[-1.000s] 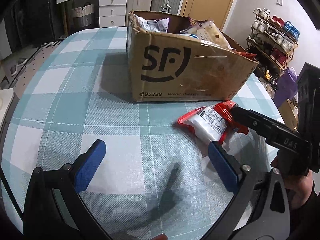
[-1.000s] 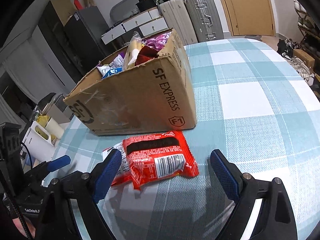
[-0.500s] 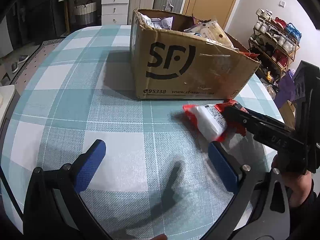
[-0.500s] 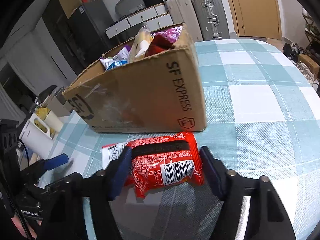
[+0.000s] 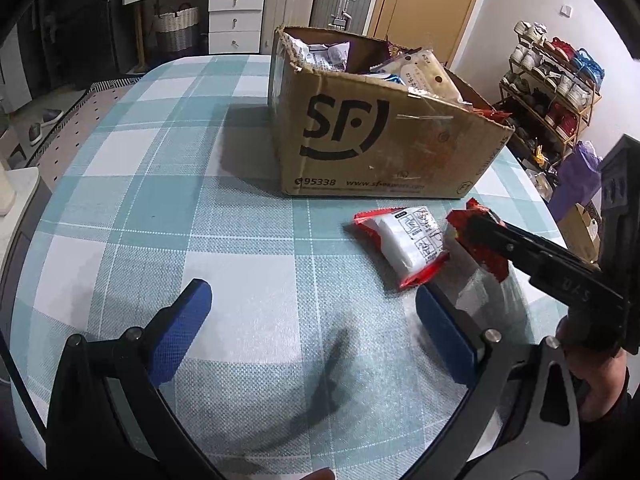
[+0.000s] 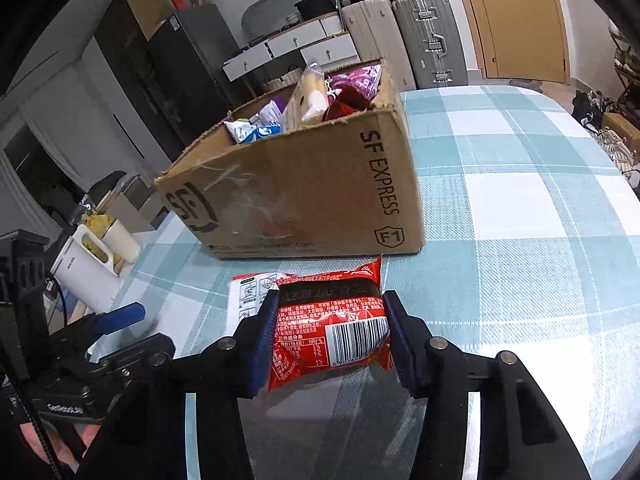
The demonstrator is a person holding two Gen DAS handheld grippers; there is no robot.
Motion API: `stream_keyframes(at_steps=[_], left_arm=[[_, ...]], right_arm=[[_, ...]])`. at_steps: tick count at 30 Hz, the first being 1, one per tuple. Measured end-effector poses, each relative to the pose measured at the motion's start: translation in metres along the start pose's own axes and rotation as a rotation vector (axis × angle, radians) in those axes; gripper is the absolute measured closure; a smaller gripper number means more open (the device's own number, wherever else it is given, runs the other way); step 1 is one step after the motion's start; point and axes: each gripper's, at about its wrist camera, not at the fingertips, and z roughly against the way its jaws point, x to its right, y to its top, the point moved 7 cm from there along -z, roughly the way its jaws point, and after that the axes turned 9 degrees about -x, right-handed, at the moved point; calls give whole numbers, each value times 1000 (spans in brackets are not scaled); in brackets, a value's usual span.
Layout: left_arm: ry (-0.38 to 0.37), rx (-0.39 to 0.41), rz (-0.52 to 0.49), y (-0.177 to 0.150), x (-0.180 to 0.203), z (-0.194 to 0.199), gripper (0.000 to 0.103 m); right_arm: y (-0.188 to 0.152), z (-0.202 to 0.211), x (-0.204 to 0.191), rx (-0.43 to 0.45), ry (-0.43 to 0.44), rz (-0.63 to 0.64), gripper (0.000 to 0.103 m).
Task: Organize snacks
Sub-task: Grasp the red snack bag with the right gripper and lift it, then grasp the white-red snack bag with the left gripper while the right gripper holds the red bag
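A red snack packet (image 6: 332, 336) is clamped between the blue pads of the right tongs (image 6: 331, 338), just in front of the cardboard box (image 6: 304, 200) that is filled with other snacks on the checked tabletop (image 6: 520, 248). A second red-and-white packet (image 5: 404, 244) is seen lying flat on the tabletop beside the gripped one, near the box front. The left tongs (image 5: 316, 324) are held wide apart above the cloth, with nothing between them.
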Motion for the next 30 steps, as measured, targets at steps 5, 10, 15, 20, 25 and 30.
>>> stream_keyframes(at_steps=[5,10,15,20,25,30], left_arm=[[-5,-4,-16,-1,8,2,2],[0,-7,-40,2,19,0,2],[7,-31,-91,12,40,-12,2],[-4,-54,-75,27,53,-29,2],[11,-72,-45,40,62,-44,2],[129,-99,-53,49,70,-61,2]], right_arm=[[-8,18,2,19,17,-14,52],[-21,39,8,45,16,-36,52],[-42,57,17,44,5,-68,52],[-65,74,29,43,-12,-82,52],[-82,88,36,47,-11,-99,52],[-87,96,36,59,-14,-90,52]])
